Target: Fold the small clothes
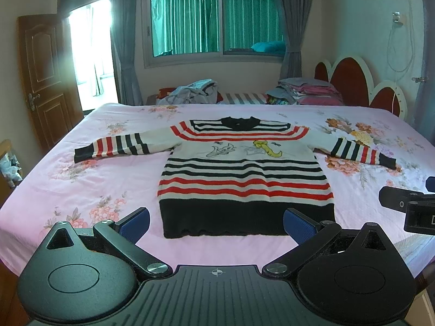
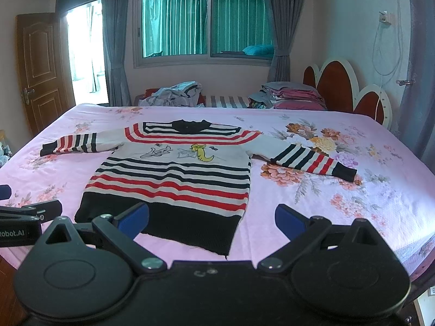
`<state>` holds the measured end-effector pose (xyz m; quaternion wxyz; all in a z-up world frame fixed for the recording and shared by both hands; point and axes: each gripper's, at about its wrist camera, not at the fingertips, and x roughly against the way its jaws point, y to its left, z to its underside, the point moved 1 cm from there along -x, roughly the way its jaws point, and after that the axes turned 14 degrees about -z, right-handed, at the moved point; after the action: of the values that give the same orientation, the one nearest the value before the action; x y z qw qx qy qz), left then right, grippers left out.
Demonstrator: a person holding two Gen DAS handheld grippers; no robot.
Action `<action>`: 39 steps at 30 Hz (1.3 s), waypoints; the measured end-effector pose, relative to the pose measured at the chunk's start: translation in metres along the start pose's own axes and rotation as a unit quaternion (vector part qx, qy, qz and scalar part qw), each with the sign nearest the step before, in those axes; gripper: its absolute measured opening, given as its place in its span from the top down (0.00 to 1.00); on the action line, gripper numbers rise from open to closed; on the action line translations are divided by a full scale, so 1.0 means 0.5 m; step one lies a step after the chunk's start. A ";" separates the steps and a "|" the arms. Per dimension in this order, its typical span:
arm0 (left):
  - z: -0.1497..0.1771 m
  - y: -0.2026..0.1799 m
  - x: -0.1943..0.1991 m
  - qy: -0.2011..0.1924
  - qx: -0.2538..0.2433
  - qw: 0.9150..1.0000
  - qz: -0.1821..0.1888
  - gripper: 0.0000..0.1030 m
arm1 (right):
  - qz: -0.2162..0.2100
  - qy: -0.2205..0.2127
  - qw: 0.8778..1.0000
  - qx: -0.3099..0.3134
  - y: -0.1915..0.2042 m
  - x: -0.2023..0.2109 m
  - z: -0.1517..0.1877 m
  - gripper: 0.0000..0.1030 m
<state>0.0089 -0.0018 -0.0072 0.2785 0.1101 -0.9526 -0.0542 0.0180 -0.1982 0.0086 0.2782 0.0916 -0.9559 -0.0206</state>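
Striped in red, black and white, the sweater (image 1: 244,174) lies flat and face up on the pink floral bedsheet (image 1: 81,179), sleeves spread out to both sides, its black hem nearest the cameras and its black collar toward the window (image 1: 209,21). The left gripper (image 1: 216,224) hovers just off the hem, jaws spread wide with nothing between them. The right gripper (image 2: 212,221) hangs beside it over the hem's right corner, likewise spread wide and empty. Each gripper shows at the edge of the other's view. Piles of clothes (image 1: 190,91) sit beyond the bed, near a red headboard (image 1: 350,81).
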 end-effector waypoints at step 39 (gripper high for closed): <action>-0.034 -0.015 -0.077 0.017 0.023 0.999 0.029 0.00 | 0.026 0.011 0.999 -0.016 -0.051 -0.069 -0.018 0.01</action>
<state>0.0510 -0.0004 -0.0139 0.2932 0.0898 -0.9516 -0.0220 0.0557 -0.2167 -0.0044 0.2904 0.0624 -0.9545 -0.0276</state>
